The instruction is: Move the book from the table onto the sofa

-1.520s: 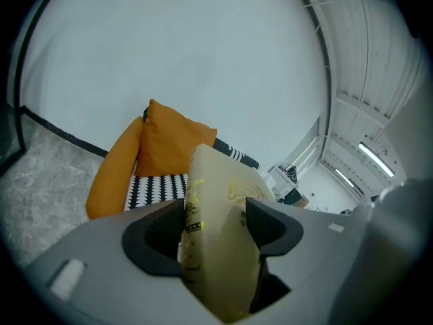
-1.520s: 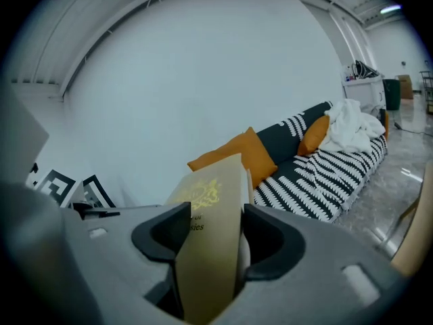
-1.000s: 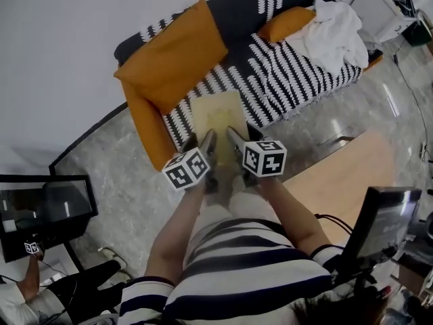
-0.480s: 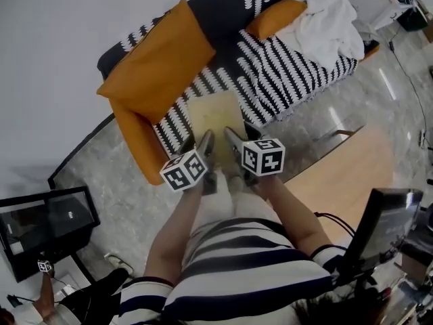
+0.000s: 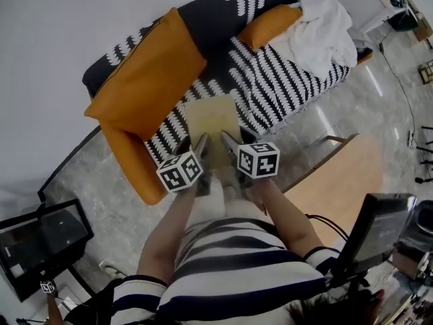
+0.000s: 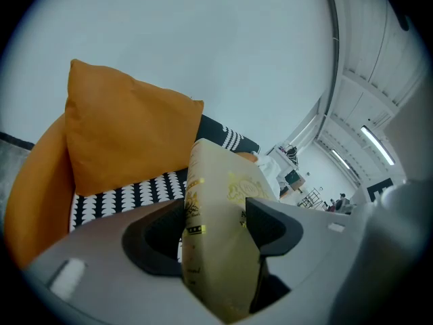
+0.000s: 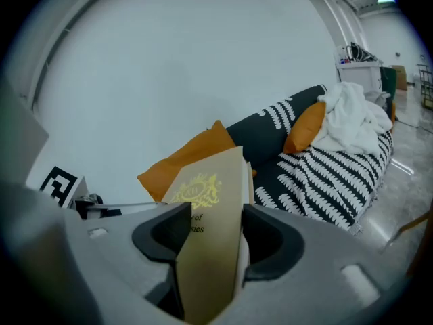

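Note:
A cream-coloured book [image 5: 212, 122] with gold print hangs above the front of the sofa seat [image 5: 270, 73], carried between both grippers. My left gripper [image 5: 197, 141] grips its near left edge; in the left gripper view the book [image 6: 216, 242] fills the gap between the dark pads [image 6: 270, 225]. My right gripper [image 5: 226, 138] grips the near right edge, and the right gripper view has the book's [image 7: 210, 249] cover wedged between its pads [image 7: 270, 239]. The sofa is black with white patterning and has orange arms.
A big orange cushion [image 5: 145, 76] leans at the sofa's left end, a smaller orange one [image 5: 270, 24] and a white cloth heap [image 5: 318, 36] at its right. A wooden table [image 5: 338, 188] lies to my right, monitors [image 5: 40, 239] to the left on the marble floor.
Both grippers carried the book forward and slightly down toward the sofa seat; the sofa now sits closer under the book. Both grips are unchanged.

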The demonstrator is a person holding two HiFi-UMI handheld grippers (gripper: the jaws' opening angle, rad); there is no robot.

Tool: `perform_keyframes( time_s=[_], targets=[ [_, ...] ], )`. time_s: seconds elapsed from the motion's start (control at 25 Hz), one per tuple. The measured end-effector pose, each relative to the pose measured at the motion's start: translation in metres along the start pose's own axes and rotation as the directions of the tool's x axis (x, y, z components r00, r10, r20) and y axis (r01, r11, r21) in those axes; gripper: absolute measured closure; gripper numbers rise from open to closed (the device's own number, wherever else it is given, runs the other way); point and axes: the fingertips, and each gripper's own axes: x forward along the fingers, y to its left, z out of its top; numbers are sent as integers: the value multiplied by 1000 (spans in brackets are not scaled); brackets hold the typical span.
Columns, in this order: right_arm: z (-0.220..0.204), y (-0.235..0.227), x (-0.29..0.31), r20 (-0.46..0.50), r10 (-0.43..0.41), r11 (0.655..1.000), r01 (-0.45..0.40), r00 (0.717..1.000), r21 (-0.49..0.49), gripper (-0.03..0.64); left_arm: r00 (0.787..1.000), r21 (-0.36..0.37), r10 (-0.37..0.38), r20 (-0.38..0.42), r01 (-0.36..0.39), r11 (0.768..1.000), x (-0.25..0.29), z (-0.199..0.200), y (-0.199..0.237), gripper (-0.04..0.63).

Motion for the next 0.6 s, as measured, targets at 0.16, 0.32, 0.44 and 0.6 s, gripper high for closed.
perform_keyframes(
  time_s=[0.16, 0.32, 0.44, 0.6],
  targets=[
    [7, 0, 29, -21, 5, 1000, -5, 1000, -1, 380, 1000, 13, 8, -23, -7, 1000, 17, 15, 18, 307],
    [8, -5, 50, -41, -13, 999, 15, 999, 29, 383, 999, 14, -2, -48, 3, 1000, 36, 22, 32, 307],
    [7, -11, 60, -49, -39, 998, 41, 998, 37, 385, 997, 10, -22, -70, 23, 1000, 49, 23, 39, 307],
    [10, -23, 73, -60, -65, 997, 67, 996, 38, 385, 994, 22, -40, -106, 42, 999, 69, 24, 42, 307]
  ],
)
